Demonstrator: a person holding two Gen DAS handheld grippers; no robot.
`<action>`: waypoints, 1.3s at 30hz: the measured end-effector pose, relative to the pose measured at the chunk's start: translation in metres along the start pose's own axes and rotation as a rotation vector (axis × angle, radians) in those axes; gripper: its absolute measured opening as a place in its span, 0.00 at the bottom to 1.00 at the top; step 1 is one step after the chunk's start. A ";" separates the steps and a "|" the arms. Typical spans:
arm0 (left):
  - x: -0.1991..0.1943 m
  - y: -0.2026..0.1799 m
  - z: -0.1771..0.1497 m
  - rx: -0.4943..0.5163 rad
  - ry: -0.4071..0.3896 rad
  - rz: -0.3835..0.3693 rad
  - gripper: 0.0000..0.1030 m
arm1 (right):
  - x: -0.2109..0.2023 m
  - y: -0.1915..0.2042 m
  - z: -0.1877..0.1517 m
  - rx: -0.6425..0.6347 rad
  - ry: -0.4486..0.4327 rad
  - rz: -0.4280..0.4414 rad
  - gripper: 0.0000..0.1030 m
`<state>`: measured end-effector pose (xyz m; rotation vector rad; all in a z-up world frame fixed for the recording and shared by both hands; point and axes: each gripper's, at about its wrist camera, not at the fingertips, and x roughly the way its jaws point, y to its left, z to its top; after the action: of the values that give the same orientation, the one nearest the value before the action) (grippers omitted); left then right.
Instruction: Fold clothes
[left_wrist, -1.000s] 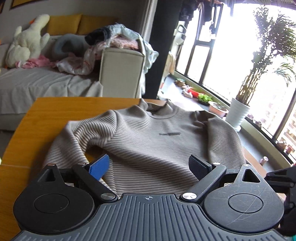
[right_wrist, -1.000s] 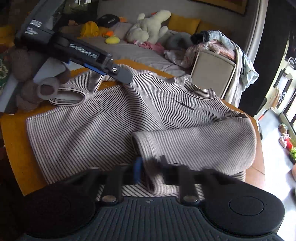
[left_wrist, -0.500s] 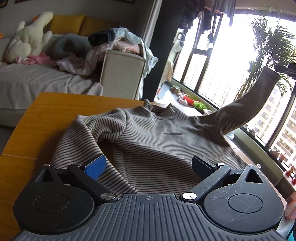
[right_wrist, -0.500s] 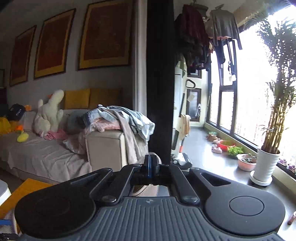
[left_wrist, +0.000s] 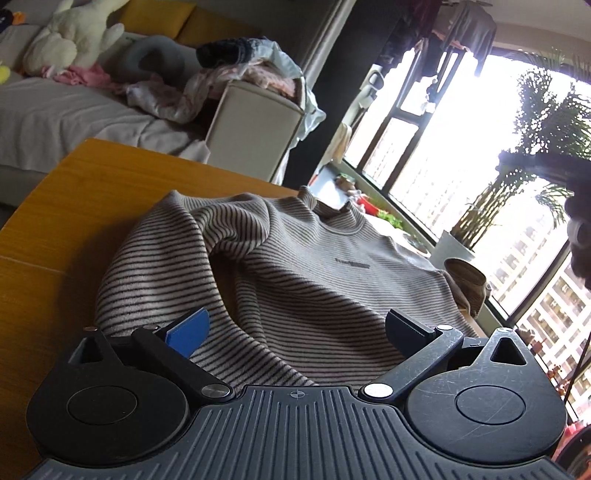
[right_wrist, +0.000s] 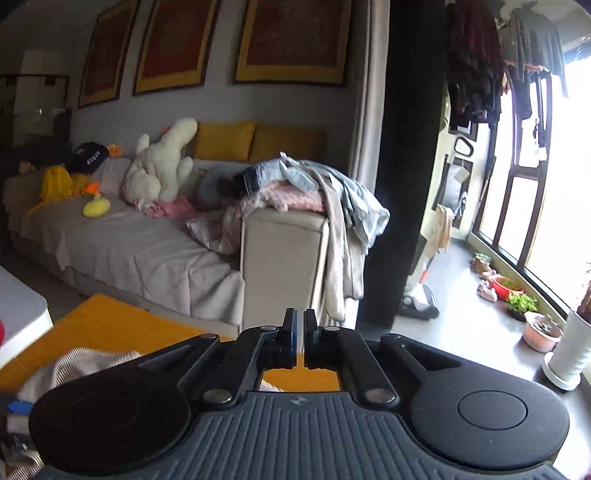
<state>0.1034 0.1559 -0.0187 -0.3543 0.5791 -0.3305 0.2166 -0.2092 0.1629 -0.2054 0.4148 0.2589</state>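
Looking down my left camera first: the wooden table (left_wrist: 110, 192) runs off on the left, and the striped sweater (left_wrist: 303, 280) lies spread across it, front up, collar pointing away from me, a small dark label on the chest. Its near sleeve is bunched into a hump on the left side. My left gripper (left_wrist: 295, 328) hovers low over the sweater's hem, its two fingers spread wide, blue pad on the left, dark pad on the right, with nothing between them. Further right, the other sleeve's cuff (left_wrist: 467, 280) stands curled at the table's far edge, in front of the bright window.

Over on my right camera, a corner of the sweater (right_wrist: 74, 369) peeks in at lower left on the table. My right gripper (right_wrist: 300, 339) sits up in the air aimed at the sofa (right_wrist: 147, 251), fingers nearly together with just a thin slit showing, and I see no fabric pinched there.
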 end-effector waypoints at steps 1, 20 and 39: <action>0.000 0.001 0.000 -0.006 0.001 -0.003 1.00 | 0.002 -0.004 -0.013 -0.006 0.033 -0.025 0.13; -0.062 0.021 0.064 0.000 -0.104 0.259 1.00 | -0.012 0.199 -0.096 0.096 0.385 0.804 0.53; -0.063 0.029 0.074 -0.080 -0.169 0.242 1.00 | 0.044 0.129 0.048 0.282 -0.099 0.540 0.04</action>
<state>0.1022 0.2240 0.0566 -0.3803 0.4643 -0.0437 0.2359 -0.0657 0.1691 0.2019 0.3978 0.7320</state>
